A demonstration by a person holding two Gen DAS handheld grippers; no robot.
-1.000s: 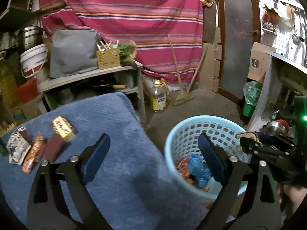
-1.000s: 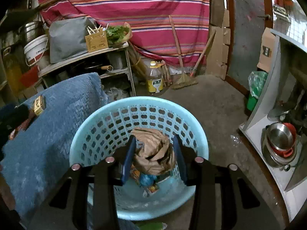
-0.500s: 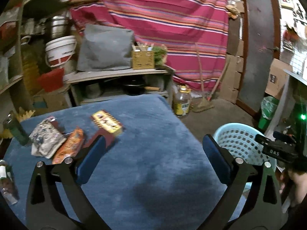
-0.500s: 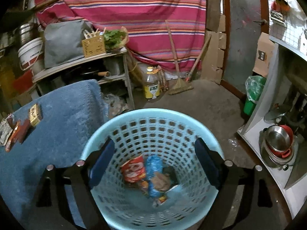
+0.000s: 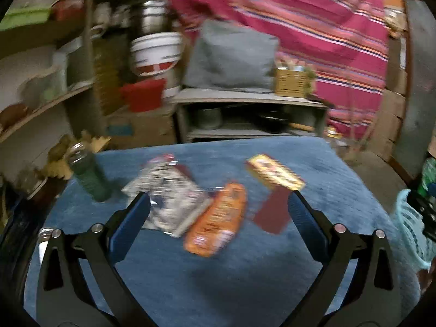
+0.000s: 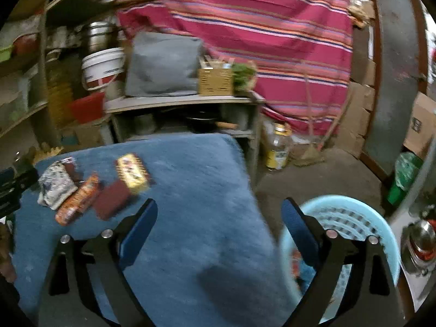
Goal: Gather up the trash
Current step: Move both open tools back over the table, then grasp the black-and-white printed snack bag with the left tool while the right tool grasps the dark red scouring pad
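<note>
Reaching for more trash, I held the left gripper (image 5: 218, 215) wide open and empty over the orange wrapper (image 5: 216, 222) near the blue surface's (image 5: 218, 286) left edge. The right gripper (image 6: 219, 223), also open and empty, hung at the right edge beside the basket (image 6: 354, 215). Next, I judged: lower, close on one wrapper.

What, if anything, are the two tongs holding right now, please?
Nothing: the left tongs and right tongs are both open and empty.

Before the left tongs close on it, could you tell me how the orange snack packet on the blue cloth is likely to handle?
The orange snack packet lies flat and looks thin, so it is probably light and floppy. Its film looks glossy, so it may slip between the pads. It touches the silver wrapper, which might get dragged along on the blue cloth.
</note>
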